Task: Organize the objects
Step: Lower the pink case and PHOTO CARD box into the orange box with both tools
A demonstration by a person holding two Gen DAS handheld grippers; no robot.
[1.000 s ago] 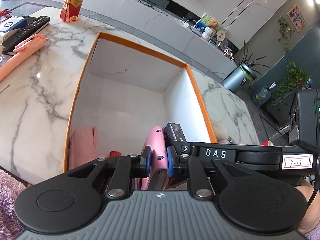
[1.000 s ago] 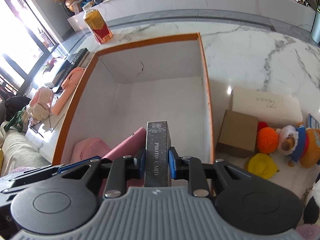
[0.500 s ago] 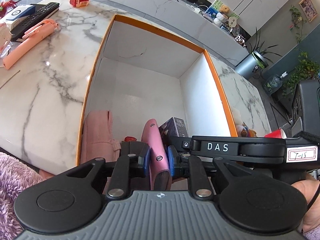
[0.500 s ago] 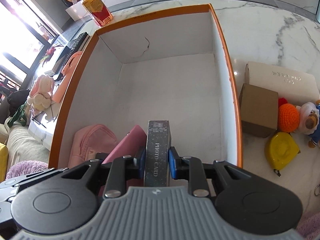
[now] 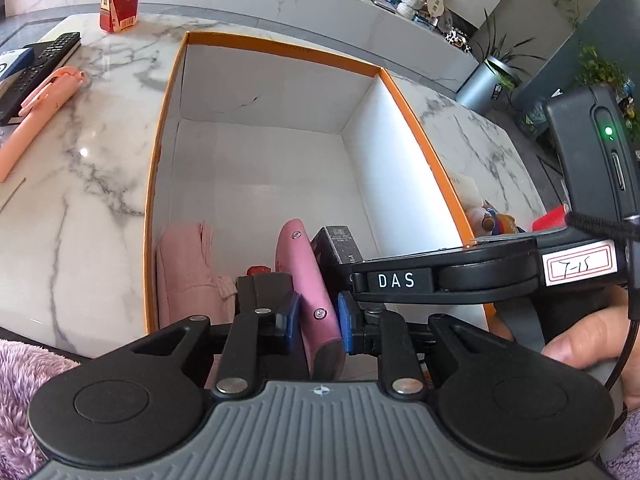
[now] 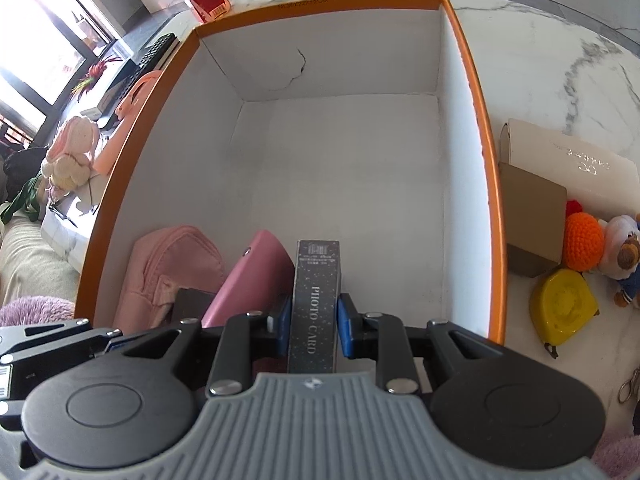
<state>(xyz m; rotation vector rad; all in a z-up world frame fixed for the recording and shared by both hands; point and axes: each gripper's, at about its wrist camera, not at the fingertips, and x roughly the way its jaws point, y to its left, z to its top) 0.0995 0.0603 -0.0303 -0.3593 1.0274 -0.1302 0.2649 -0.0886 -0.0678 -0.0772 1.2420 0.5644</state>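
Observation:
A large white box with an orange rim [image 5: 280, 46] [image 6: 320, 2] stands on the marble table. Both grippers point down into its near end. My left gripper [image 5: 318, 320] is shut on a pink case [image 5: 304, 272] with metal studs, its blue pads against both sides. My right gripper [image 6: 314, 320] is shut on a dark box [image 6: 316, 296] printed PHOTO CARD. The dark box [image 5: 340, 244] stands just right of the pink case [image 6: 256, 276], close beside it. A pink fabric pouch [image 5: 188, 272] [image 6: 172, 264] lies in the box's near left corner.
Left of the box lie a juice carton [image 5: 120, 0], a black remote [image 5: 40, 64] and a peach handled object [image 5: 40, 108]. To its right are a brown carton [image 6: 532, 220], a cream box [image 6: 572, 164], a yellow tape measure [image 6: 564, 308] and crochet toys [image 6: 584, 244].
Both grippers have sunk deeper into the box with the pink case and the dark box still held. The left view has rolled a little, and the box walls now fill more of each view.

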